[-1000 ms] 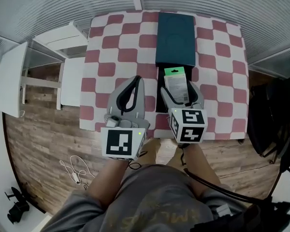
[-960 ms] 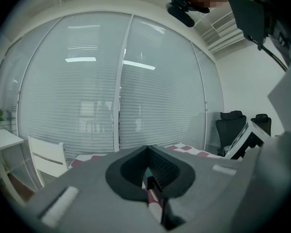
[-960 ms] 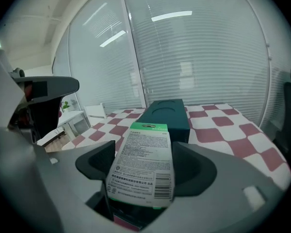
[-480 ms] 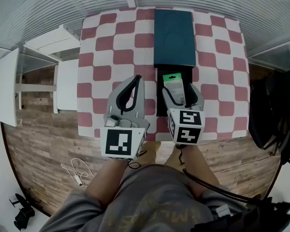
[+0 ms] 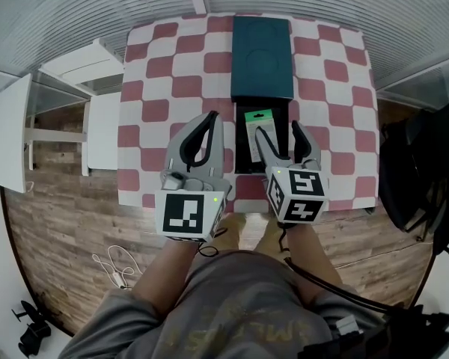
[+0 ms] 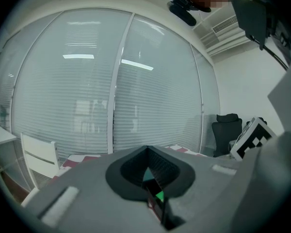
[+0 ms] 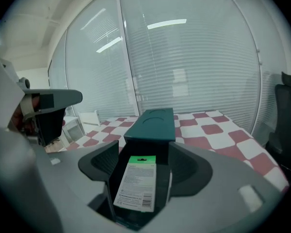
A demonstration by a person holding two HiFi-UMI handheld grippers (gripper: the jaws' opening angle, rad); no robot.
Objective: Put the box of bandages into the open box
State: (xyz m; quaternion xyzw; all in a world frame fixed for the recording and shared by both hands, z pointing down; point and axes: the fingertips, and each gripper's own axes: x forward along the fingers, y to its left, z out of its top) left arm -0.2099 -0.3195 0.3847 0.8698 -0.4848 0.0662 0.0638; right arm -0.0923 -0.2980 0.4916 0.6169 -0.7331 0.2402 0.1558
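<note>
The box of bandages (image 5: 257, 129), white with a green top, lies flat in the black tray of the open box (image 5: 281, 115). The teal lid (image 5: 262, 54) lies flat beyond the tray. My right gripper (image 5: 284, 134) hovers over the tray's near end. Its jaws have just been closing a little but stand wide, touching nothing. In the right gripper view the box of bandages (image 7: 136, 181) shows below and between the jaws of the right gripper (image 7: 141, 149), with the lid (image 7: 153, 123) behind. My left gripper (image 5: 208, 120) is shut and empty, left of the tray; its view shows the left gripper (image 6: 146, 150) closed.
The checkered tablecloth (image 5: 157, 111) covers a small table whose near edge lies just under both grippers. A white chair (image 5: 93, 66) and a white desk (image 5: 11, 126) stand at the left. A black office chair (image 5: 419, 170) is at the right. A cable (image 5: 116, 268) lies on the wooden floor.
The right gripper has shifted slightly right and toward me, so the box of bandages is no longer centred between its fingers. The left gripper has kept still.
</note>
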